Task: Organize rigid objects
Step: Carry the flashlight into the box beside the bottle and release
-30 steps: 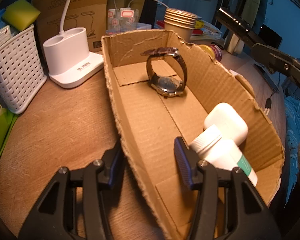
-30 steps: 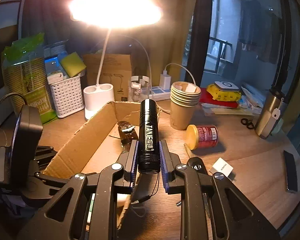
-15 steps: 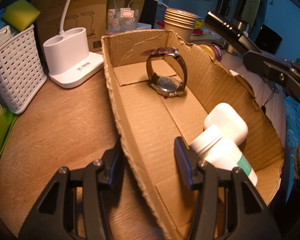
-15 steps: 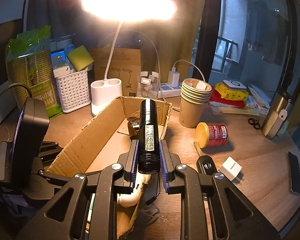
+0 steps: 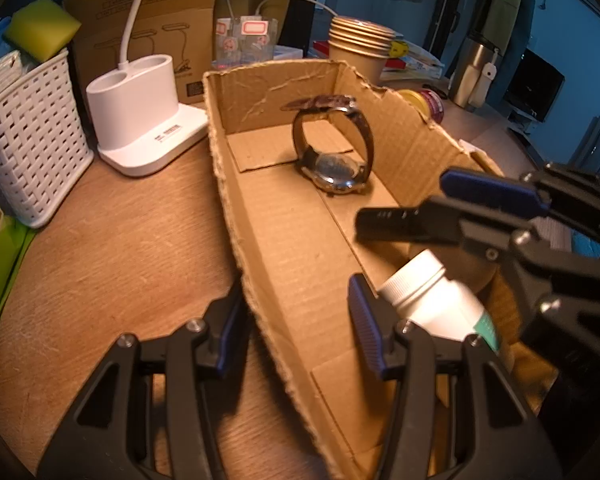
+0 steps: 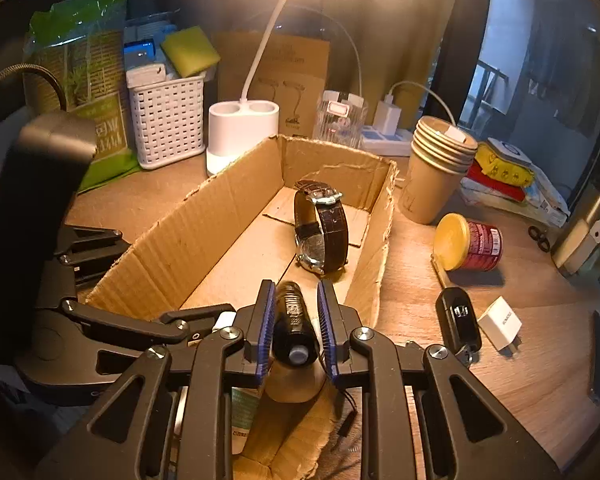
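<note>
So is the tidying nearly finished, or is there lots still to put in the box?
Partly done. The watch and a white bottle already sit in the cardboard box. The right tool holds a black flashlight inside the box, not yet let go. The left tool clamps the box wall. Left on the desk: a red can, car key and white charger.

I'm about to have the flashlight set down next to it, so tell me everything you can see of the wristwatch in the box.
The wristwatch has a dark brown, leather-looking strap with a textured grain, closed into a loop by a silver metal clasp at the top. Its round silver case has a glassy face. It rests on its case on the floor of the cardboard box, strap loop arching upward, toward the far end. Only the box floor touches it. The right tool, clamped on the black flashlight, is just short of it.
</note>
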The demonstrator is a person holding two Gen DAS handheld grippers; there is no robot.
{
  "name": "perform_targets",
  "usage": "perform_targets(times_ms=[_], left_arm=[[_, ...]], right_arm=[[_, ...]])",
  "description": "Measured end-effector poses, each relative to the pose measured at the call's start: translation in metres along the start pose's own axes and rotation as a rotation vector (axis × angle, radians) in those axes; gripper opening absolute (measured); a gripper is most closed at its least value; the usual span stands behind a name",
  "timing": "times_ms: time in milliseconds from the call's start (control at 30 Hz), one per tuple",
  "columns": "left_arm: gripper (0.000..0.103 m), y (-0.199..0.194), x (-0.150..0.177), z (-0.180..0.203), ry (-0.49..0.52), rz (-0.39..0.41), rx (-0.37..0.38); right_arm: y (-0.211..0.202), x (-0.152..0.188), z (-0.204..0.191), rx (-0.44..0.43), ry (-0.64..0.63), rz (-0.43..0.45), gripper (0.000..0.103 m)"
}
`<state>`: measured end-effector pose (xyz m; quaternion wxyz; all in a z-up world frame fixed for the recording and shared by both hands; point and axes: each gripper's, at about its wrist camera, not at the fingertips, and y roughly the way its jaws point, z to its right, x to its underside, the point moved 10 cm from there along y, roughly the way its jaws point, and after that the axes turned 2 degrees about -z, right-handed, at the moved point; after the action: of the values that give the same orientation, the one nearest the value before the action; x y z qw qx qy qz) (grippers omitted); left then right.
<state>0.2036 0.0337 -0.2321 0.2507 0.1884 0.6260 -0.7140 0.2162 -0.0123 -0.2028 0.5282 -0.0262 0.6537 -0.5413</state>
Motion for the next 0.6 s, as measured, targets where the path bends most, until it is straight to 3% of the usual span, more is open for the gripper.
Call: perform_targets(times_ms=[300,600], left_arm=[[0.051,0.0,0.0,0.0,0.0,0.0,0.0],[0.051,0.0,0.0,0.0,0.0,0.0,0.0]], right_arm=[[-0.009,-0.003,-0.003,-0.016,0.001,0.021,0.03],[-0.011,-0.001,-0.004,-0.019,-0.015,0.011,0.031]])
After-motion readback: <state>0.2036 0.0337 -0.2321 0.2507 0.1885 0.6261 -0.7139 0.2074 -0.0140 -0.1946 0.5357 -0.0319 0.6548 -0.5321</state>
